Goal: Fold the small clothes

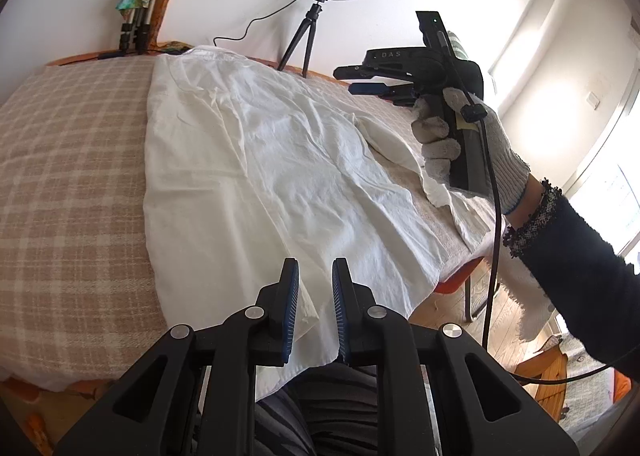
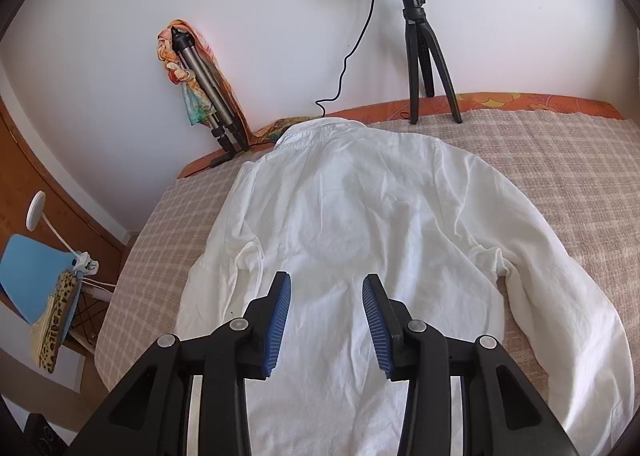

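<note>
1. Shirt: a white, wrinkled long-sleeved cotton shirt (image 2: 352, 224) is spread back-up on the beige checked blanket (image 2: 560, 160), collar toward the wall.
2. The left gripper (image 1: 316, 276) is held above the shirt's near hem, its blue-padded jaws slightly parted with nothing pinched.
3. The right gripper (image 2: 326, 288) is held above the shirt's lower back, jaws spread and empty.
4. The right gripper is gripped by a white knitted glove (image 1: 460, 136).
5. A white ring light on a black tripod (image 2: 424, 56) is stood near the collar.
</note>
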Action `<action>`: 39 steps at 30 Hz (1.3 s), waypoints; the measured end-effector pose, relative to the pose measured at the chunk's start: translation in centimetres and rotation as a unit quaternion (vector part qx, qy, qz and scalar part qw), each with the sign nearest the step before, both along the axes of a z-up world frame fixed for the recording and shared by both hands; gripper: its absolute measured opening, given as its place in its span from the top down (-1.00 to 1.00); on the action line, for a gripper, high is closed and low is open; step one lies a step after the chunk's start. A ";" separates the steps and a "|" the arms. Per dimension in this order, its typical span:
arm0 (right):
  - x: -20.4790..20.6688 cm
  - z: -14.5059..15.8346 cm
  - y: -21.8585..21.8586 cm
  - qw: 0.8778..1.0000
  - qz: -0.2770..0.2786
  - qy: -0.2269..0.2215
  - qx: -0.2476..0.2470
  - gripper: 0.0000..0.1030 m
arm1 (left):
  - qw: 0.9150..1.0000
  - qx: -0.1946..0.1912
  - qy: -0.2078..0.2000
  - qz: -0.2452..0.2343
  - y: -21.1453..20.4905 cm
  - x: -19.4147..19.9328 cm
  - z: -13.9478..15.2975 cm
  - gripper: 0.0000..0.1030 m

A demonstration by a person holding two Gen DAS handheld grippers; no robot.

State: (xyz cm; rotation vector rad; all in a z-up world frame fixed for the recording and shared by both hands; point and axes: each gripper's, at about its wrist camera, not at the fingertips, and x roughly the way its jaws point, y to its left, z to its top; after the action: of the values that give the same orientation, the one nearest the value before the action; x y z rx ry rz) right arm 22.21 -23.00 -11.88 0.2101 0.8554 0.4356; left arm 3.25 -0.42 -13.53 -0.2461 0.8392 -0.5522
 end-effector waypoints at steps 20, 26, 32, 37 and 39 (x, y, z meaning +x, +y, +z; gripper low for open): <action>-11.4 -2.8 -23.9 0.982 -0.180 0.034 -0.037 0.16 | 1.000 -0.008 0.001 -0.014 -4.1 3.5 0.9 0.37; -12.8 -6.1 -28.5 0.976 -0.206 0.076 0.000 0.16 | 0.999 -0.016 0.020 -0.035 -6.5 4.2 0.1 0.36; -13.7 -8.8 -29.9 0.972 -0.205 0.103 0.054 0.20 | 0.999 -0.011 0.027 -0.046 -8.1 4.5 -0.4 0.36; -14.1 -9.9 -29.1 0.974 -0.185 0.106 0.075 0.35 | 0.998 -0.004 0.036 -0.045 -8.4 4.6 -0.8 0.36; -14.0 -10.2 -28.6 0.975 -0.183 0.109 0.063 0.47 | 0.998 -0.001 0.036 -0.044 -8.4 4.6 -0.8 0.36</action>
State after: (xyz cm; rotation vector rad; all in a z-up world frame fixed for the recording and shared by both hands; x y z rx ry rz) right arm 8.25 -51.59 -22.07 0.5305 0.9806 0.1211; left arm 7.83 -8.81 -14.28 -0.2323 0.9224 -0.6305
